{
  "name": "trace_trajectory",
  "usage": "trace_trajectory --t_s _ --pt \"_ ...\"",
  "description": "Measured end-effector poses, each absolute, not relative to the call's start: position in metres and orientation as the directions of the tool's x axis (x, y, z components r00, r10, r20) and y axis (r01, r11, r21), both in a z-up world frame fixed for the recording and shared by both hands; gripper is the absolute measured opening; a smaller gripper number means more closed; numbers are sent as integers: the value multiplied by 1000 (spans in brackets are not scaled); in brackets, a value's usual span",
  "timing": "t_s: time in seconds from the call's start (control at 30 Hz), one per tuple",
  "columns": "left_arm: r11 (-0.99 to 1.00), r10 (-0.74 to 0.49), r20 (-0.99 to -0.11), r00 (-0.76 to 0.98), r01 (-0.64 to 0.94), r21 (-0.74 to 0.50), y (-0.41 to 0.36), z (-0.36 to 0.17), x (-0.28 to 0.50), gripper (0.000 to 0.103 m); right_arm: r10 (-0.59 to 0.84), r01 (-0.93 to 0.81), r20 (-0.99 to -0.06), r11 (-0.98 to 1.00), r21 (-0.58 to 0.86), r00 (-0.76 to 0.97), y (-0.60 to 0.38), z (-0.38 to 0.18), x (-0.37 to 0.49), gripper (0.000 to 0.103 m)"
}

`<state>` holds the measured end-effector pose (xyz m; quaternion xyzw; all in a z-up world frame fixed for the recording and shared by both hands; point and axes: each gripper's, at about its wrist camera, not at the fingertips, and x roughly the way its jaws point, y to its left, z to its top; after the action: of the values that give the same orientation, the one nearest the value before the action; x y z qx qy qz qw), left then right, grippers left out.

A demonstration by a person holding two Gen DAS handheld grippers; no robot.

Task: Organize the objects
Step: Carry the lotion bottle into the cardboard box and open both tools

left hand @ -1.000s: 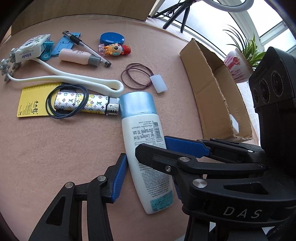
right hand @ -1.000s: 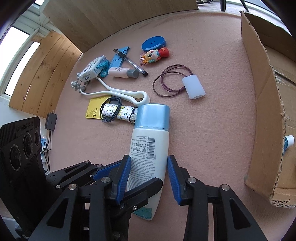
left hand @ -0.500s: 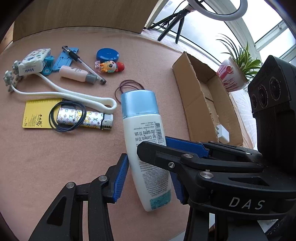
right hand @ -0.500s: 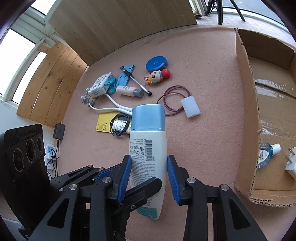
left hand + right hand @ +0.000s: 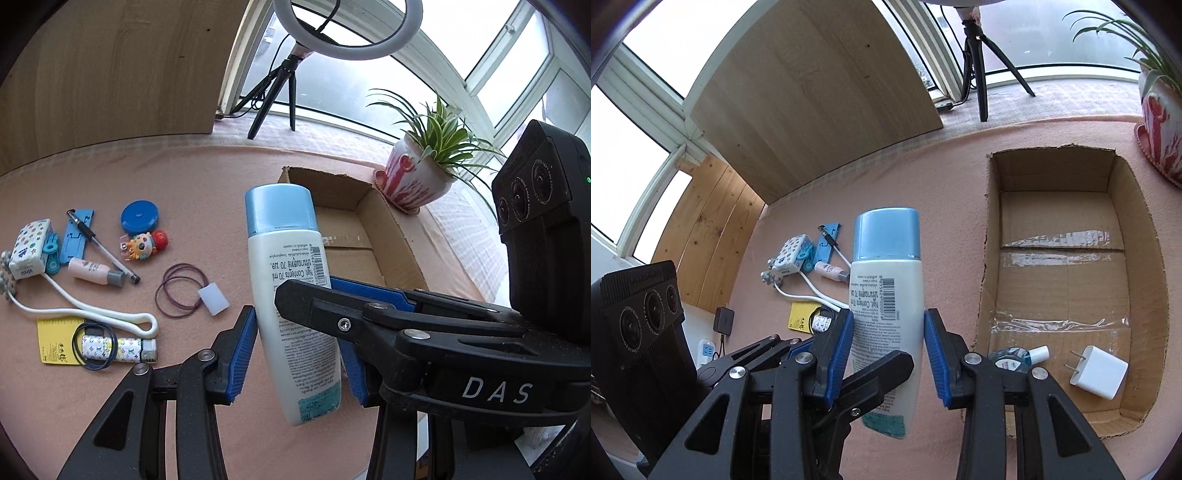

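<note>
The pink felt-covered counter [image 5: 960, 155] carries an open brown cardboard box [image 5: 986, 258] on its right side, with a small clear bottle of blue liquid [image 5: 1015, 360] and a white plug adapter [image 5: 1099, 371] lying at its near end. Held in the air above the counter, just left of the box, is the white plastic bottle with a pale blue cap [image 5: 886, 295], cap pointing away and tilted only slightly. Both claws are on it: the right claw [image 5: 888, 354] pinches its lower body between blue pads, and the left claw [image 5: 299, 347] grips the same stretch from the other side. The bottle looks stiff, smooth and fairly light, so it may slip or swing if held near the base; a hold around the flat mid-body seems safest. Small items remain on the counter: a patterned lighter [image 5: 118, 349], a blue round tape measure [image 5: 140, 215] and a toy figure keychain [image 5: 144, 245].
</note>
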<state>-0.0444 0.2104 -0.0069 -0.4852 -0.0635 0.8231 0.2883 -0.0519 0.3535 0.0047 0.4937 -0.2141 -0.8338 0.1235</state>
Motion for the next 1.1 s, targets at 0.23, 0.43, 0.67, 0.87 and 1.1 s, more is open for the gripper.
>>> trace_trajectory --t_s 0.23,0.43,0.67,0.87,1.1 --pt "-790 572 -751 -330 -466 -398 272 -4 -56 47 -372 -77 -774 -878 473 -513 410 2 -52 36" --pt "-768 592 -751 -292 -488 -415 321 -15 -64 47 -347 -125 -784 -875 469 -515 454 -8 -53 36" --pt "-757 597 -763 -250 -491 -431 358 -36 -76 47 -341 -166 -800 -866 471 -494 487 -26 -61 36" --pt "-760 589 -776 -225 -480 -438 373 -52 -81 47 -344 -179 -811 -864 471 -473 499 -39 -63 36" --pt "-783 556 -799 -228 -467 -411 376 -57 -84 61 -299 -165 -826 -893 419 -477 497 -38 -64 50"
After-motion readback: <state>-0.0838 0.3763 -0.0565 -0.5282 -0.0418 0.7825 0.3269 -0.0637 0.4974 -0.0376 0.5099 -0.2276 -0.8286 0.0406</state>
